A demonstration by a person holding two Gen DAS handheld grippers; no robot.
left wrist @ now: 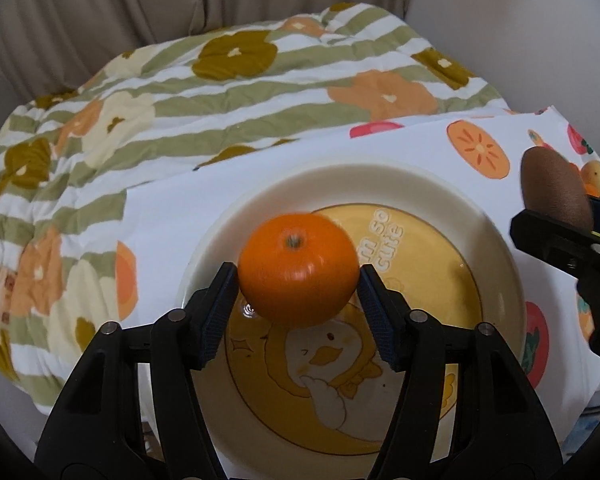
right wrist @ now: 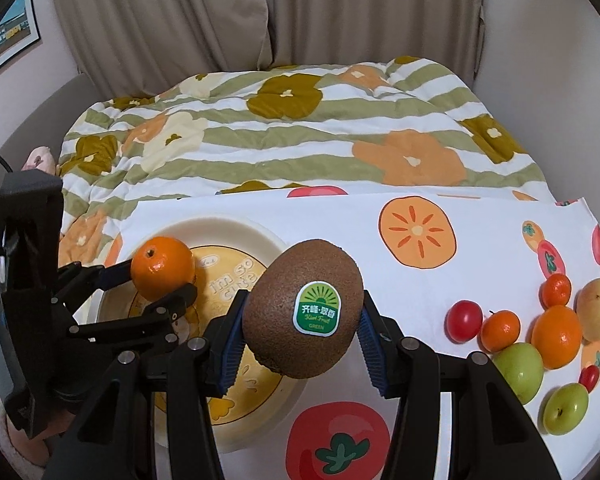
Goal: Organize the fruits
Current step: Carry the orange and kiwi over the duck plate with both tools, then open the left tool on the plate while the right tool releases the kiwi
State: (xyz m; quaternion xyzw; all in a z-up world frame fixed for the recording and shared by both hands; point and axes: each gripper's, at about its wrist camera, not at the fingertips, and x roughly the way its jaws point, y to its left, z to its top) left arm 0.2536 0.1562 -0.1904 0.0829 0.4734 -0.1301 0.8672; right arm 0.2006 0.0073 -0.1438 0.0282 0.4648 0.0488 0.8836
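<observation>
**Desk:** What can be read?

**Photographer:** The kiwi [right wrist: 300,304] carries a green sticker [right wrist: 317,309] with Chinese characters above "Kiwi Fruit" and "GREEN". The cream plate [left wrist: 340,176] says "I'm so cute" over a cartoon duck.

**Desk:** And the tongs?

**Photographer:** The right tongs [right wrist: 300,308] are clamped on the kiwi, one blue pad on each side, holding it above the plate's right rim. The left tongs [left wrist: 298,272] stand part-way open with an orange [left wrist: 298,268] between the pad tips, over the plate's left half. The orange is blurred, and I cannot tell whether the pads press on it.

**Desk:** Anything around them?

**Photographer:** The plate sits on a white cloth [right wrist: 340,220] printed with tomatoes and cut persimmons. Well to the right lies a cluster of loose fruit [right wrist: 518,368] (small oranges, green apples, cherry tomatoes, one yellow fruit). A flowered striped quilt [right wrist: 300,140] lies beyond, with beige curtains [right wrist: 180,20] behind. From the right camera, the kiwi hides part of the plate.
</observation>
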